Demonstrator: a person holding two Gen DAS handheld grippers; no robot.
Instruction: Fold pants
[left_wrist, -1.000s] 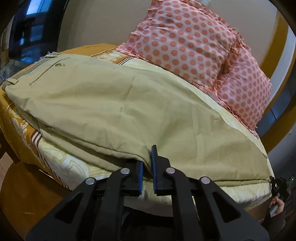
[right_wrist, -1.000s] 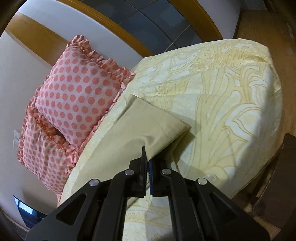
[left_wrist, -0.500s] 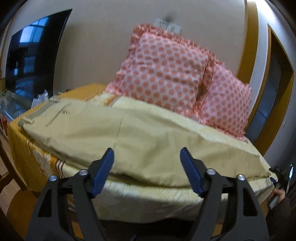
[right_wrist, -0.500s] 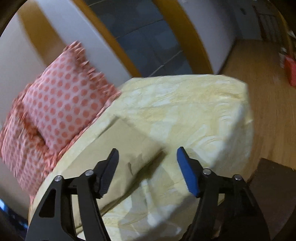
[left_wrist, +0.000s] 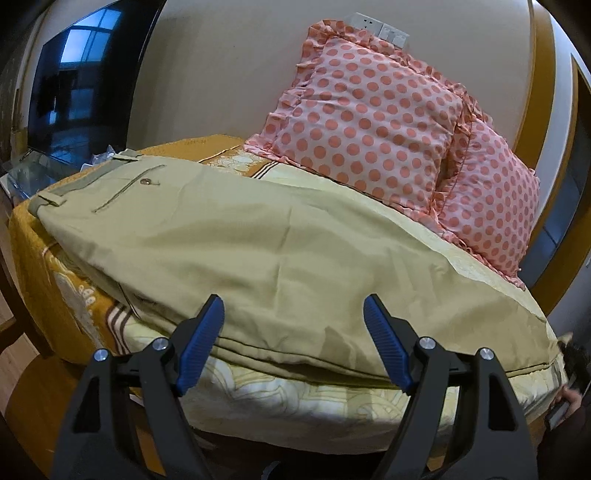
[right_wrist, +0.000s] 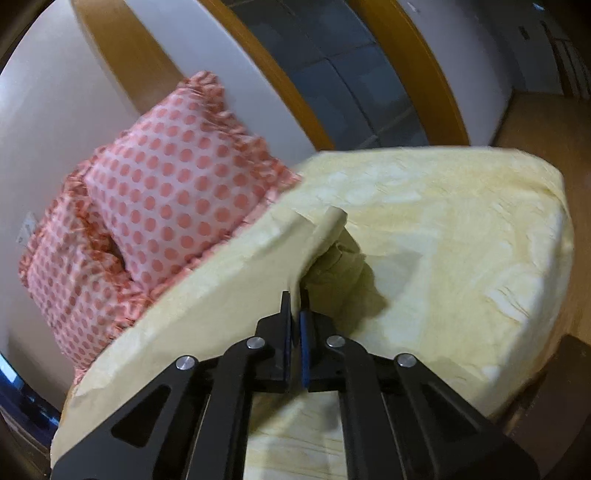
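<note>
Right wrist view: the right gripper (right_wrist: 295, 325) pinches the pants (right_wrist: 207, 295) hem, lifted — legs running away leftward toward the spread-wide, empty left gripper (left_wrist: 293, 343).

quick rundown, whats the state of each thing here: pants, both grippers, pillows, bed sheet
pants: laid lengthwise on the bed, cuff end lifted and bunched
left gripper: jaws wide open, holding nothing
right gripper: jaws shut on the pants near the cuff
pillows: two, propped upright against the wall
bed sheet: spread over the mattress, slightly wrinkled
</note>
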